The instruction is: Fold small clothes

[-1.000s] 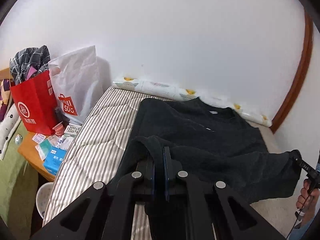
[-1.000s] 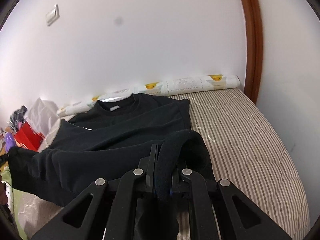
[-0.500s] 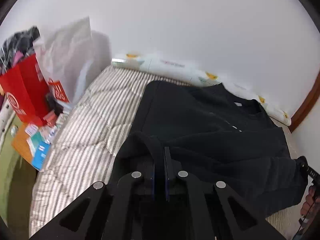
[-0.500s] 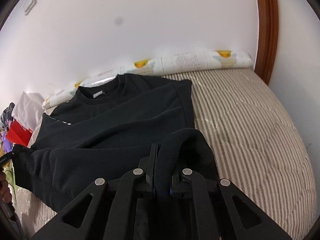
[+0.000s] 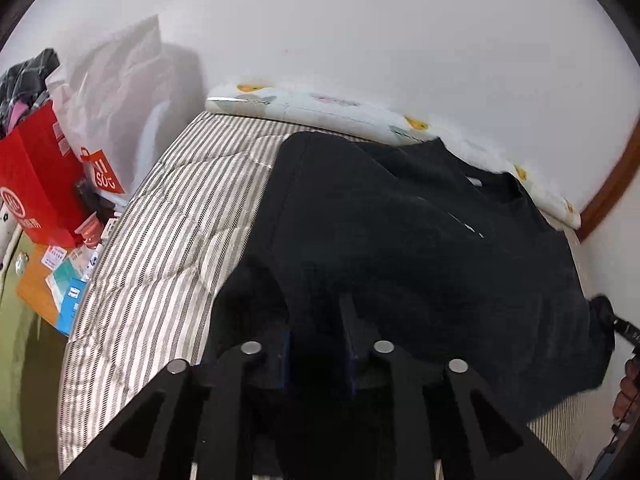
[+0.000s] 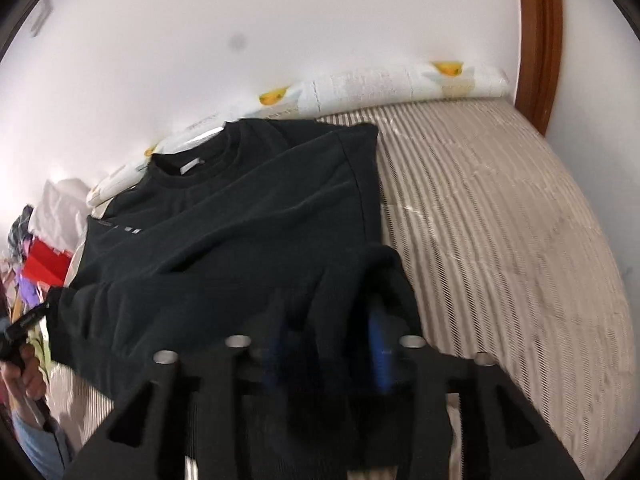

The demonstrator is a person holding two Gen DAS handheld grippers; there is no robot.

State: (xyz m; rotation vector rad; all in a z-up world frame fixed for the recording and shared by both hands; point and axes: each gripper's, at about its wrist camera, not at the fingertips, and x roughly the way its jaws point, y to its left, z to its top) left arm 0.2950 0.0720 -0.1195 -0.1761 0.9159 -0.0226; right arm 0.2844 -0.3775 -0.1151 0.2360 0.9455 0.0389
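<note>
Clearly soft and limp, the black sweatshirt (image 6: 248,216) lies across the striped mattress (image 6: 500,216), collar toward the far wall, near hem folded up. Both the left gripper (image 5: 316,340) and right gripper (image 6: 328,332) have their jaws parted, cloth loose between them. Best taken at hem corners. Shopping bags (image 5: 44,176) stand far left, well apart.
</note>
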